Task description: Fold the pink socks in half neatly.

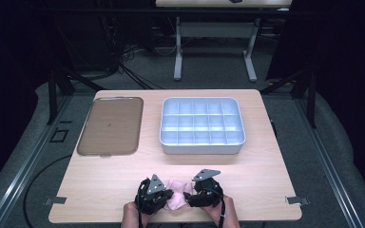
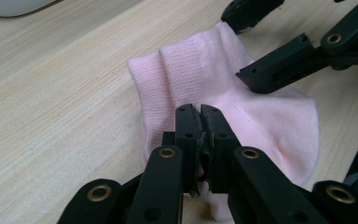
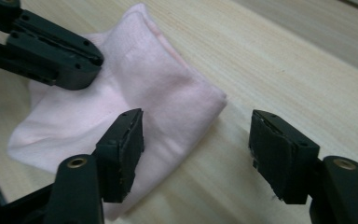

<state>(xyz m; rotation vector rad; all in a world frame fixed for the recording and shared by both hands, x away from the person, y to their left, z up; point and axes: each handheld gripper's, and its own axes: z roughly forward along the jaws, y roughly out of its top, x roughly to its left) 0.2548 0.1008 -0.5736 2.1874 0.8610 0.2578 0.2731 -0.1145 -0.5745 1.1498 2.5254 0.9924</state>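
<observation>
Pale woodgrain table (image 1: 100,190); soft pink knit sock (image 2: 242,107); left tongs (image 2: 199,112) seemingly pinching it, right tongs (image 3: 196,140) wide.

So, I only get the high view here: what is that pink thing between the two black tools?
Observer: A pink sock. The left gripper view shows its ribbed cuff, and it lies on the table.
Operator: Is the left tool grabbing it?
Observer: The left gripper has its jaws shut, tips down on the sock. Whether fabric is pinched I cannot tell.
Operator: And the right one?
Observer: The right gripper stands open, one jaw over the sock's edge, the other over bare wood.
</observation>
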